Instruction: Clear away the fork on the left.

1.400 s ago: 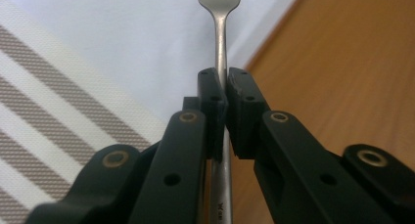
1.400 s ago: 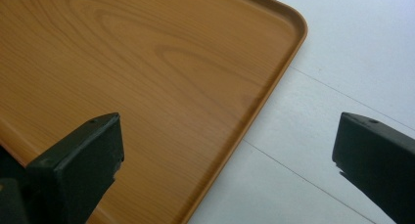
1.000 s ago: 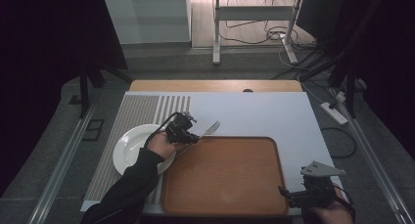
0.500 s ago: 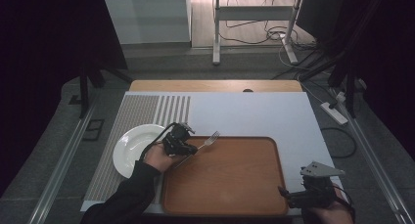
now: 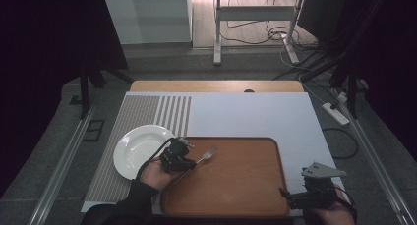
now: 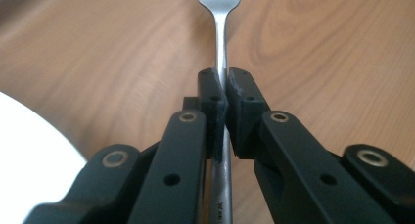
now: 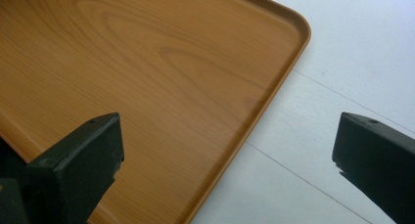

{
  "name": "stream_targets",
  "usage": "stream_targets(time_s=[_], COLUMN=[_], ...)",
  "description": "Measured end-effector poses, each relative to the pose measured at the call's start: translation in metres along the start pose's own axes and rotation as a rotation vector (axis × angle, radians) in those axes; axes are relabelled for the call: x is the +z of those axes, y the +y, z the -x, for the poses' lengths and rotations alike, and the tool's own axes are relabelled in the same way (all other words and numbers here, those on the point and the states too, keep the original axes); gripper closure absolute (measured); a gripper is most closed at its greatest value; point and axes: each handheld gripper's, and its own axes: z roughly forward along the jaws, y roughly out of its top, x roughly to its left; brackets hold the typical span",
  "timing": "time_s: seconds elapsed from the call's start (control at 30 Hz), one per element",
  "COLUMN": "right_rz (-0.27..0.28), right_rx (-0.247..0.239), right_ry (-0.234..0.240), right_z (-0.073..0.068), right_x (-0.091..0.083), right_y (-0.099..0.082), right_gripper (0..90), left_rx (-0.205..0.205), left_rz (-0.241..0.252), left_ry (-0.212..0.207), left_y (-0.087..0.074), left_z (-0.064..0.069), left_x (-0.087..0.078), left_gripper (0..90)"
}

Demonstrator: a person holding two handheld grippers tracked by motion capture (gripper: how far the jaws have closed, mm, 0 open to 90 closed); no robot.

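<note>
— Where is the slim silver metal fork (image 6: 221, 33) seen relative to the rectangular brown wooden tray (image 5: 236, 183)?

— It is held over the tray's left part, tines pointed toward the tray's far side. Its handle is clamped between the two black fingers (image 6: 213, 94) of the left gripper (image 5: 183, 158), which are closed tightly on it; the tines are seen beyond the fingertips.

— And the round white ceramic plate (image 5: 140, 151)?

— It is set just left of the tray, on the white table mat (image 5: 255, 117).

— How is the right gripper (image 5: 301, 199) placed?

— It is held at the tray's near right corner, its jaws spread wide with nothing between them.
</note>
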Motion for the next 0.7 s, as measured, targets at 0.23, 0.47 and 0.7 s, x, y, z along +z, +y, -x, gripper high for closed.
stream_targets(time_s=[0.23,0.47,0.7], right_rz=[0.004,0.0,-0.001], right_rx=[0.002,-0.002,-0.004], right_ry=[0.003,0.003,0.007], right_z=[0.0,0.0,0.0], right_x=[0.0,0.0,0.0], right_y=[0.0,0.0,0.0], right_gripper=[0.0,0.0,0.0], left_rx=[-0.013,0.004,0.026], left_rz=[-0.026,0.004,0.049], left_ry=[-0.003,0.02,-0.038], left_y=[-0.013,-0.018,-0.006], left_z=[0.01,0.017,0.021], left_x=[0.006,0.008,0.007], left_gripper=[85.2,81.2,89.5])
